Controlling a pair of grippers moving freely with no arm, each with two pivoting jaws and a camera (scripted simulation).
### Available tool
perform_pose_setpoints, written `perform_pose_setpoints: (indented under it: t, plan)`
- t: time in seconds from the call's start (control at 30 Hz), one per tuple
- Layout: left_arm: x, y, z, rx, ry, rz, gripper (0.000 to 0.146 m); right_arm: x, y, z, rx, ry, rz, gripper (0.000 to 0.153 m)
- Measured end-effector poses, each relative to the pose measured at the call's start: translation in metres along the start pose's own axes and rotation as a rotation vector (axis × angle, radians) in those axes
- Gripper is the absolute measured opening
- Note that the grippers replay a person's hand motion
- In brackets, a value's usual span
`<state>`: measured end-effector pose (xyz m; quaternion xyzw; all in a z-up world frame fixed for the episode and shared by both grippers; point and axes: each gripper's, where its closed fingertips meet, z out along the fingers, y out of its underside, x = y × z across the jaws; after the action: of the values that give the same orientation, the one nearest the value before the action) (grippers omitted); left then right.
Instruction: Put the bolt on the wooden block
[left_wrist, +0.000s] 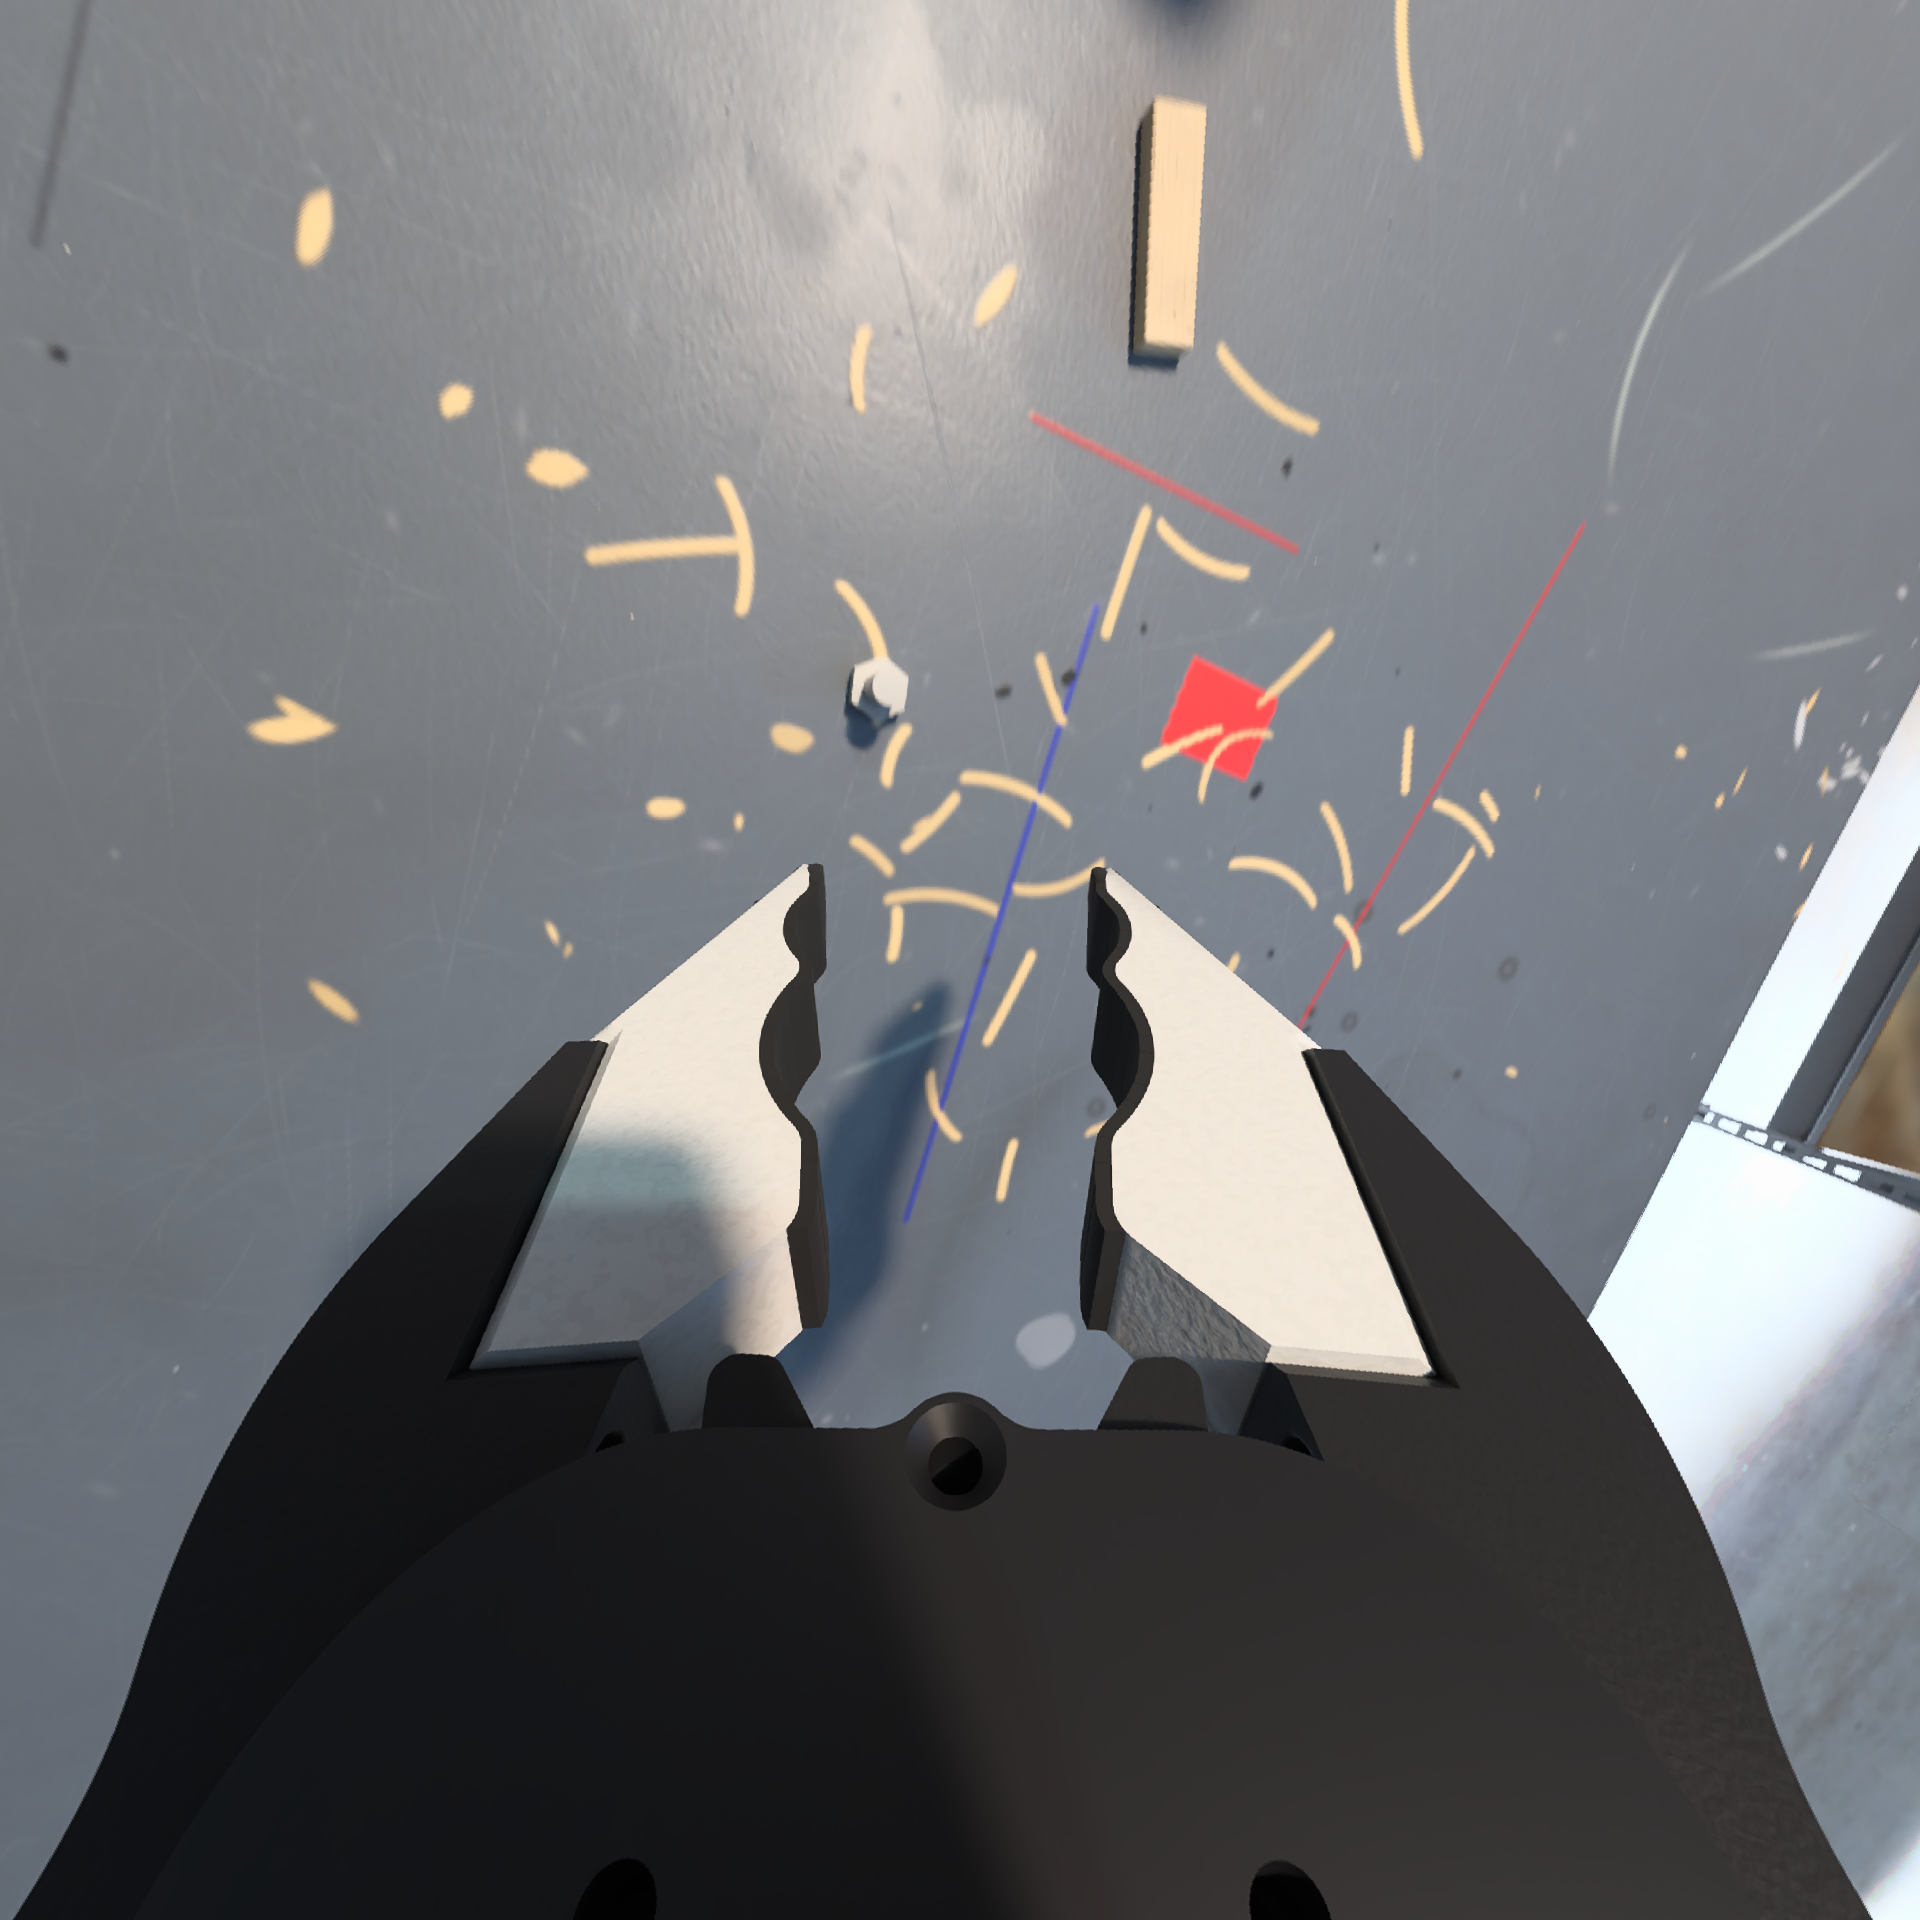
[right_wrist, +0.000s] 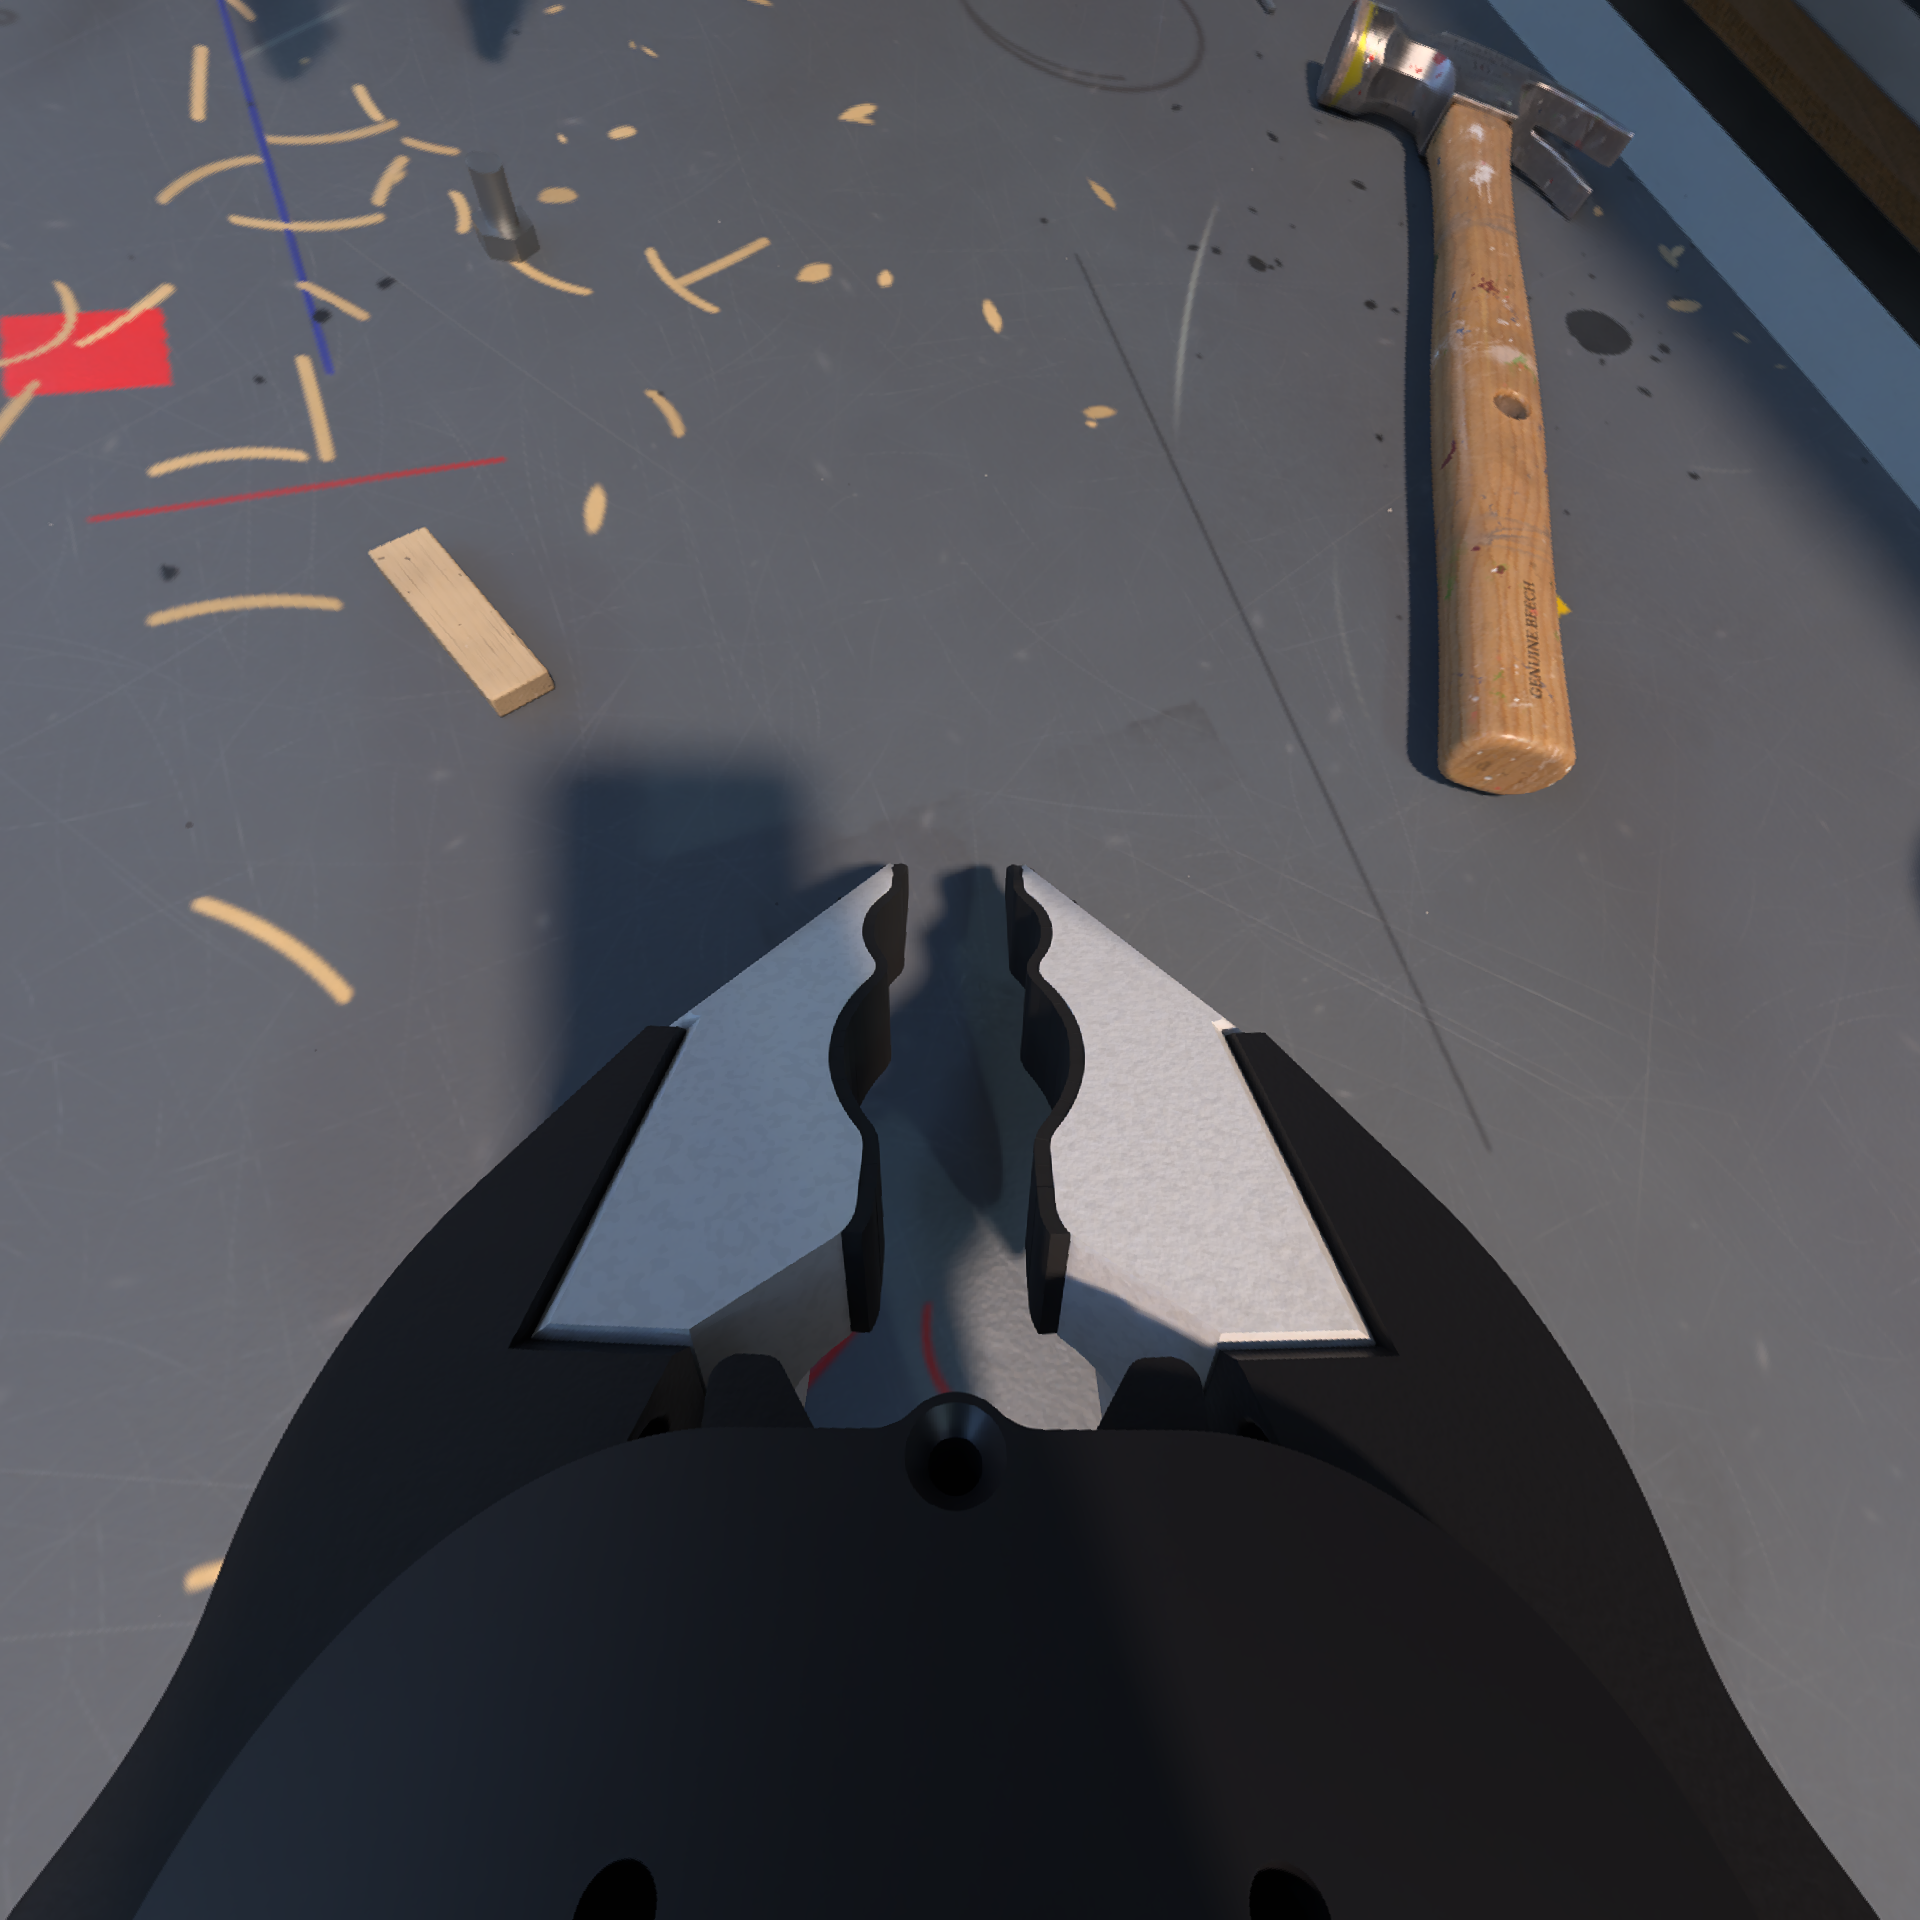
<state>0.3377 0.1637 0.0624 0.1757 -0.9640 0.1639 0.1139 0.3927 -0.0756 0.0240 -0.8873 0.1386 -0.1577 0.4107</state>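
A grey metal bolt (left_wrist: 876, 694) stands on its hex head on the grey bench, ahead and a little left of my left gripper (left_wrist: 956, 878), which is open and empty above the bench. The pale wooden block (left_wrist: 1168, 223) lies flat farther off, up and right. In the right wrist view the bolt (right_wrist: 499, 208) is far off at upper left and the wooden block (right_wrist: 460, 620) lies to the left of my right gripper (right_wrist: 956, 873). The right gripper's jaws stand a narrow gap apart with nothing between them.
A hammer (right_wrist: 1491, 416) with a wooden handle lies at the right. A red square patch (left_wrist: 1218, 717) and thin red and blue lines mark the bench, with several wood shavings scattered around. The bench edge and a pale frame (left_wrist: 1766, 1195) are at the right.
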Motion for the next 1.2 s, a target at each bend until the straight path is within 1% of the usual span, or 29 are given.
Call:
perform_pose_setpoints:
  t: [0.1,0.17,0.3,0.33,0.4,0.5,0.57,0.63,0.77,0.83,0.97,1.0,1.07,1.13,1.2]
  plan:
    - [-0.001,-0.015,0.006,0.063,0.003,-0.01,0.051,0.001,0.0,0.0,0.002,0.004,0.002,0.019]
    - [-0.005,-0.02,0.012,0.08,-0.029,0.002,0.051,0.001,-0.001,-0.001,0.005,0.007,0.006,0.019]
    - [-0.008,-0.034,0.022,0.14,-0.04,-0.037,0.049,0.003,-0.001,-0.002,0.011,0.014,0.012,0.019]
    - [-0.007,-0.036,0.025,0.145,-0.029,-0.039,0.049,0.003,-0.002,-0.002,0.014,0.016,0.014,0.019]
    - [-0.013,-0.035,0.031,0.127,-0.081,-0.03,0.049,0.004,-0.002,-0.002,0.016,0.019,0.016,0.019]
    - [-0.015,-0.034,0.038,0.129,-0.063,-0.062,0.051,0.004,-0.002,-0.002,0.019,0.02,0.019,0.019]
    - [-0.016,-0.028,0.045,0.097,-0.063,-0.067,0.051,0.004,-0.002,-0.003,0.019,0.019,0.018,0.019]
    - [-0.019,-0.025,0.049,0.091,-0.075,-0.086,0.047,0.004,-0.002,-0.003,0.021,0.019,0.02,0.019]
    - [-0.02,-0.006,0.047,0.018,-0.027,-0.167,0.032,0.004,-0.002,-0.003,0.022,0.017,0.02,0.019]
    - [-0.022,0.001,0.043,-0.007,-0.044,-0.154,0.032,0.004,-0.002,-0.003,0.022,0.016,0.02,0.019]
    - [-0.022,-0.014,0.037,0.096,-0.086,-0.087,0.042,0.003,-0.002,-0.002,0.021,0.014,0.018,0.019]
    - [-0.022,-0.018,0.037,0.11,-0.103,-0.056,0.041,0.003,-0.002,-0.002,0.02,0.013,0.017,0.019]
    - [-0.025,-0.021,0.041,0.086,-0.129,-0.013,0.039,0.003,-0.002,-0.002,0.019,0.013,0.015,0.019]
    - [-0.027,-0.018,0.047,0.042,-0.133,0.029,0.036,0.003,-0.002,-0.003,0.02,0.015,0.014,0.019]
    - [-0.028,-0.019,0.049,0.046,-0.149,0.067,0.031,0.003,-0.003,-0.003,0.023,0.017,0.015,0.019]
